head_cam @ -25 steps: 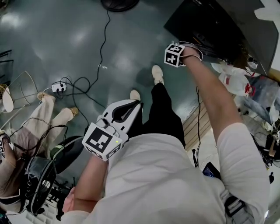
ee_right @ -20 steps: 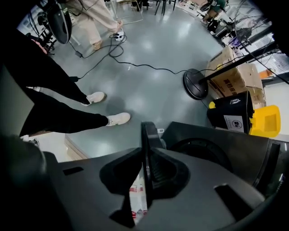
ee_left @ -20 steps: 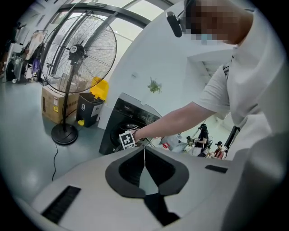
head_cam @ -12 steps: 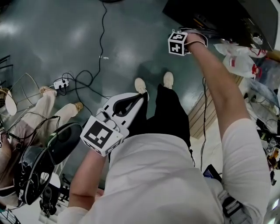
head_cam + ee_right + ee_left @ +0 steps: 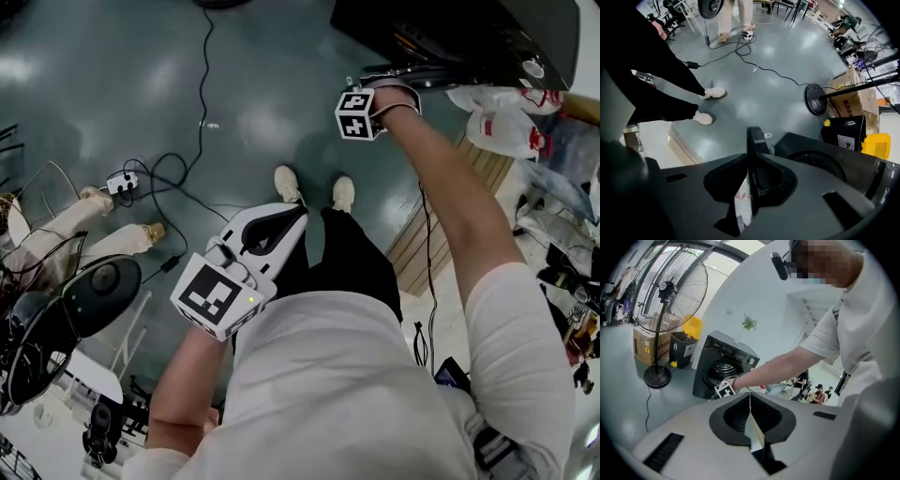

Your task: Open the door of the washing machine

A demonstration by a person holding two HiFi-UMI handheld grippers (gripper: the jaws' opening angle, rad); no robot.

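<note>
Right gripper view showed the right tool (image 5: 751, 159) clamped on the thin dark edge of the door (image 5: 754, 136). It pointed steeply down at the floor (image 5: 778, 93), probably so the pull could swing the panel away from the drum opening (image 5: 818, 164). The washing machine (image 5: 469, 28) stood ahead of the person, its door seemingly already partly swung out. The left tool (image 5: 751, 408) had its jaws together with nothing between them. It was held back near the white shirt (image 5: 347, 394), likely to stay clear of the door.
</note>
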